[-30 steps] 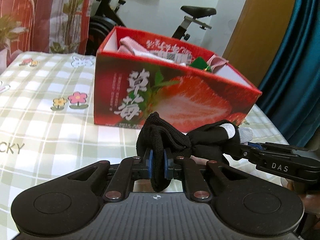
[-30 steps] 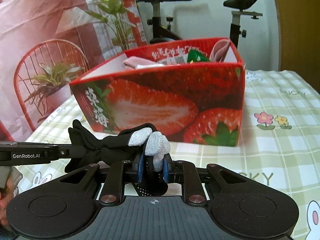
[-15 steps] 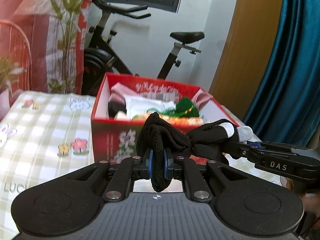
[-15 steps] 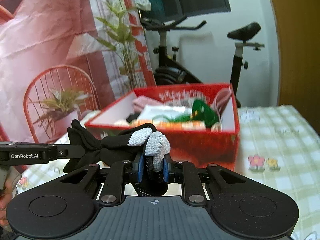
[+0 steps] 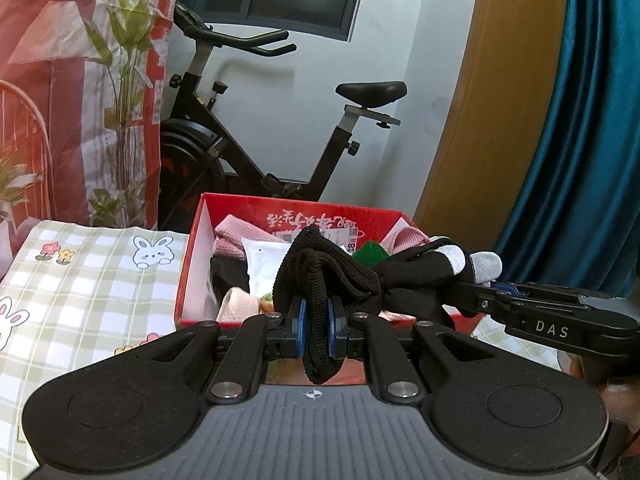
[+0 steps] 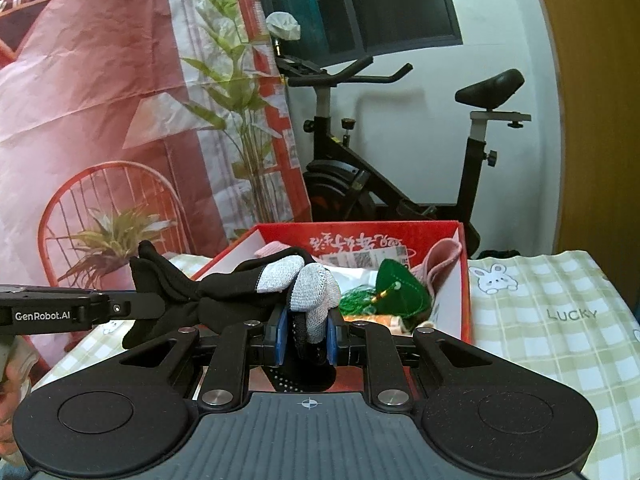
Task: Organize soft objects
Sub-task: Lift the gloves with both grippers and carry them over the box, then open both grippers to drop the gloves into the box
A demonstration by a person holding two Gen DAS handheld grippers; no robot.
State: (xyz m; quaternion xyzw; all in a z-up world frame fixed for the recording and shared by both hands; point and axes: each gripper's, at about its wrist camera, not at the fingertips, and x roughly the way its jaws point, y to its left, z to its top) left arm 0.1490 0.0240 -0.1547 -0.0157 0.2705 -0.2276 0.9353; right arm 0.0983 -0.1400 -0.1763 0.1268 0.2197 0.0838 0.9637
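Both tongs grip one black knit glove with grey fingertips (image 5: 404,280): our left tongs (image 5: 316,330) pinch its cuff, our right tongs (image 6: 307,334) clamp its grey fingertips, the glove stretched between them. At twelve o'clock, just beyond it, sits the red strawberry-printed cardboard box (image 6: 464,280) of soft items on the green checked tabletop (image 6: 560,320).

- Black knit glove (image 5: 320,276) with grey fingertips (image 6: 316,300), bunched and stretched in the air in front of the box, pinched at cuff and fingertips.
- Red strawberry-print box (image 5: 192,264), open-topped, on the checked counter (image 5: 80,280), holding pink cloths (image 5: 236,236) and a green item (image 6: 400,292).
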